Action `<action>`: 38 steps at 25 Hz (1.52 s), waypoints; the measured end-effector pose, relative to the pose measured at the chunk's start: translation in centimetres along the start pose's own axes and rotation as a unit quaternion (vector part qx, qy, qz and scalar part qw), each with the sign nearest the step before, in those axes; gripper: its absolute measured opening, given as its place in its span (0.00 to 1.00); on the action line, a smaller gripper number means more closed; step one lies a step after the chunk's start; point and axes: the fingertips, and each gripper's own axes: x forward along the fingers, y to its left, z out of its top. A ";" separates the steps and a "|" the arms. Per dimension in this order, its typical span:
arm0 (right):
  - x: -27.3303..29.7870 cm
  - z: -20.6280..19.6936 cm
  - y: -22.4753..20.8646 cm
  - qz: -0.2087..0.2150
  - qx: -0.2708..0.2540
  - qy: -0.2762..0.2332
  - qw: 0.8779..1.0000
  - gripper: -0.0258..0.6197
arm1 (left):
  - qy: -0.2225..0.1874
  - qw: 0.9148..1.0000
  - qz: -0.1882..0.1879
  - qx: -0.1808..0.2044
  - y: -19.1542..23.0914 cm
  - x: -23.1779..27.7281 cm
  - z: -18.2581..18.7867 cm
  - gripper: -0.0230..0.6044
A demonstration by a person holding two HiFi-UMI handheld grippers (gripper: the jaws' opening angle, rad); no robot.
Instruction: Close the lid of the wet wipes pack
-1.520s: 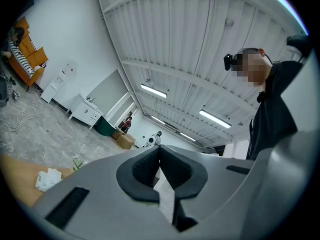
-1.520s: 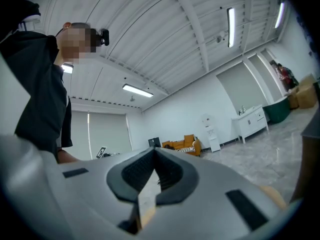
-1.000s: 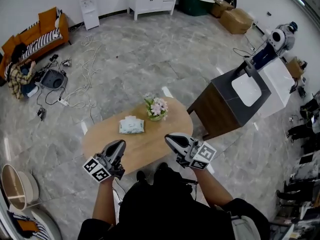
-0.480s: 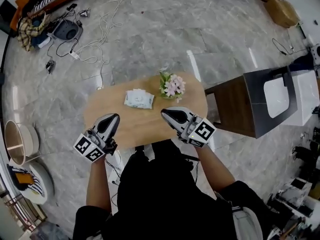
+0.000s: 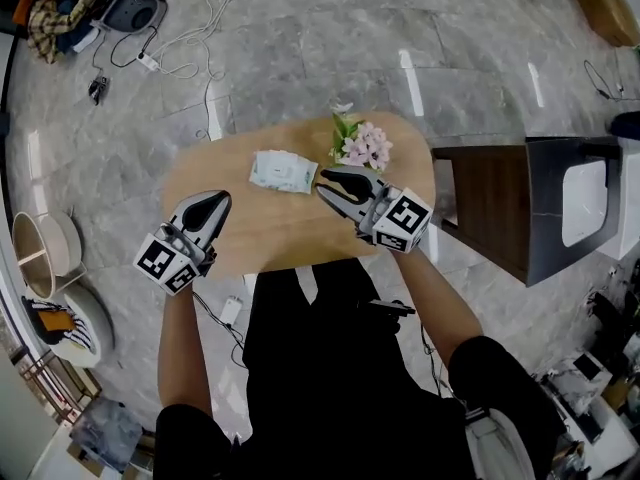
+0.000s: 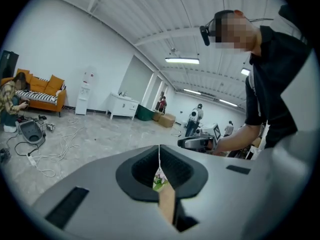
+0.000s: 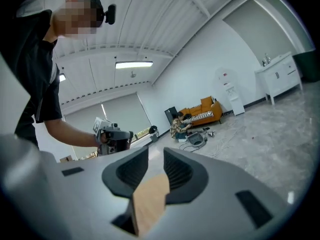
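Head view: the left gripper (image 5: 215, 200) hangs over the near left of the table (image 5: 250, 238); the right gripper (image 5: 323, 179) reaches further in, over the table's middle.
Left gripper view: jaws pressed together at the tips, nothing held; only a sliver of table and a bit of flower show through the notch below them.
Right gripper view: jaws a narrow slit apart, nothing between them; bare table wood shows in the gap.
Pack (image 5: 283, 171): lies flat on the far half of the table, just left of the right gripper's tips and not touched by them; well apart from the left gripper.
In the way: flowers (image 5: 362, 146) stand at the far edge, just beside the pack's right end and just beyond the right gripper.
Around: a dark cabinet (image 5: 500, 208) with a white basin (image 5: 585, 203) stands at the table's right; cables (image 5: 190, 38) trail over the floor beyond; a round stand (image 5: 40, 258) sits to the left.
Background: an orange sofa (image 6: 45, 90) against the far wall.
Cut off: the cabinet's right side runs out of the head view.
Hard to make out: the pack is too small to tell whether its lid is up or down.
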 end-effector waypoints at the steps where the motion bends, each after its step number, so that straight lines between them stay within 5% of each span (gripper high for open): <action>1: 0.7 -0.9 -0.7 -0.002 0.006 0.005 1.000 0.18 | 0.010 1.000 -0.002 0.002 1.0 0.5 -0.7 0.07; 9: 5.9 -9.3 -7.0 -0.055 0.038 0.066 0.996 0.18 | 0.089 0.994 -0.069 0.009 8.7 5.0 -9.3 0.12; 19: 10.0 -19.1 -11.9 -0.110 0.076 0.162 0.978 0.18 | 0.175 0.974 -0.146 0.018 14.2 10.7 -20.0 0.15; 31: 12.8 -24.9 -15.8 -0.159 0.082 0.261 0.949 0.18 | 0.231 0.955 -0.180 0.033 17.3 16.2 -25.9 0.16; 38: 13.0 -26.5 -16.4 -0.146 0.072 0.285 0.945 0.18 | 0.254 0.943 -0.212 0.037 17.3 18.0 -27.7 0.16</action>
